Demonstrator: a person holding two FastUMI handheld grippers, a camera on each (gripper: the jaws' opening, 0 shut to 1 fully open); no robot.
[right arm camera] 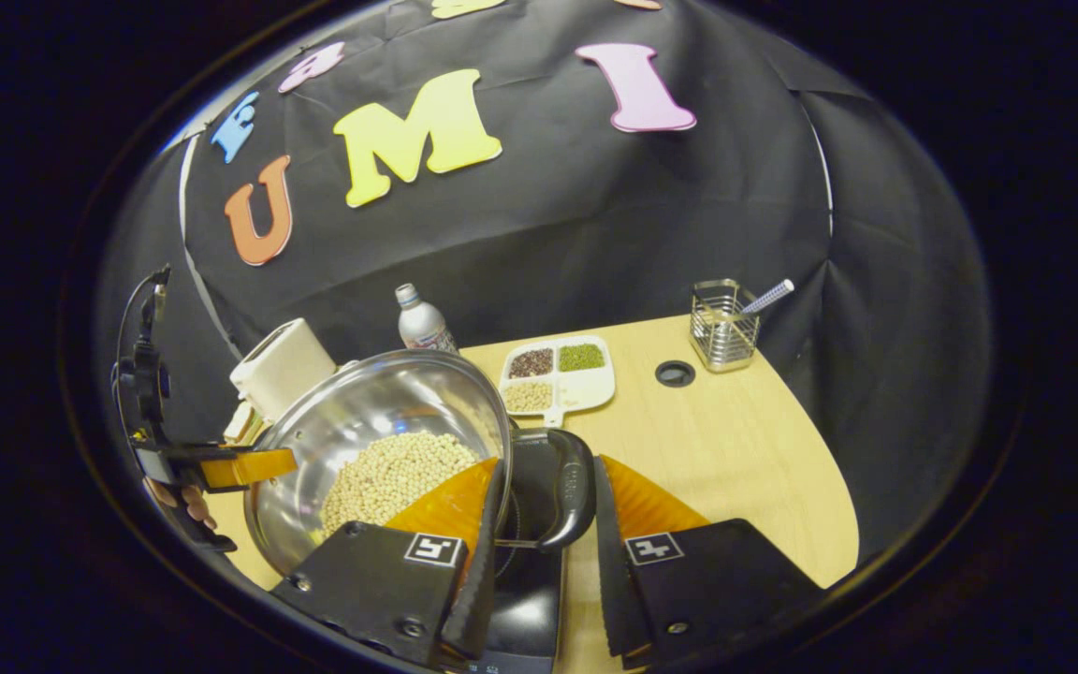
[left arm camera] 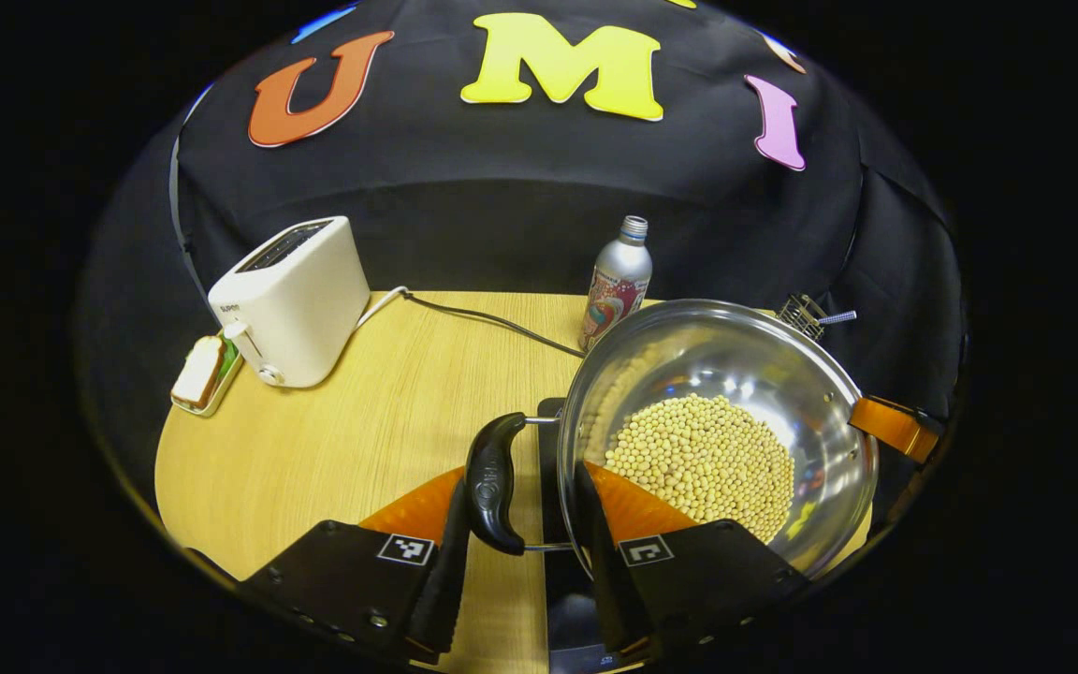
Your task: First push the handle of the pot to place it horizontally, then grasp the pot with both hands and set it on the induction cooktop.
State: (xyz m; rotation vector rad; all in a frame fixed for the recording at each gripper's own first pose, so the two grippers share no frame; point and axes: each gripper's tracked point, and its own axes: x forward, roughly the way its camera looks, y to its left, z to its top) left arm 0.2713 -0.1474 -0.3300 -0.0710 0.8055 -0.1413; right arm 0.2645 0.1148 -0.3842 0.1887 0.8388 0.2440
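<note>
A steel pot (left arm camera: pixel 745 356) holding soybeans (left arm camera: pixel 703 459) hangs between both grippers above the black induction cooktop (left arm camera: pixel 575 618). My left gripper (left arm camera: pixel 525 524) is shut on the pot: one finger is outside its black side handle (left arm camera: pixel 494 482), the other inside the rim. The right gripper's orange finger (left arm camera: pixel 895 426) shows at the pot's far rim. In the right gripper view, my right gripper (right arm camera: pixel 546 524) clamps the opposite black handle (right arm camera: pixel 575 487) and the pot (right arm camera: pixel 380 412) wall the same way, over the cooktop (right arm camera: pixel 525 580). A hand holds the left gripper (right arm camera: pixel 221 465) beyond the pot.
A white toaster (left arm camera: pixel 291 300) with its cable and a sandwich on a green plate (left arm camera: pixel 202 374) stand at the table's left. A metal bottle (left arm camera: pixel 616 281) is behind the pot. A divided tray of beans (right arm camera: pixel 558 374), a wire holder (right arm camera: pixel 724 328) and a table hole (right arm camera: pixel 675 373) lie on the right.
</note>
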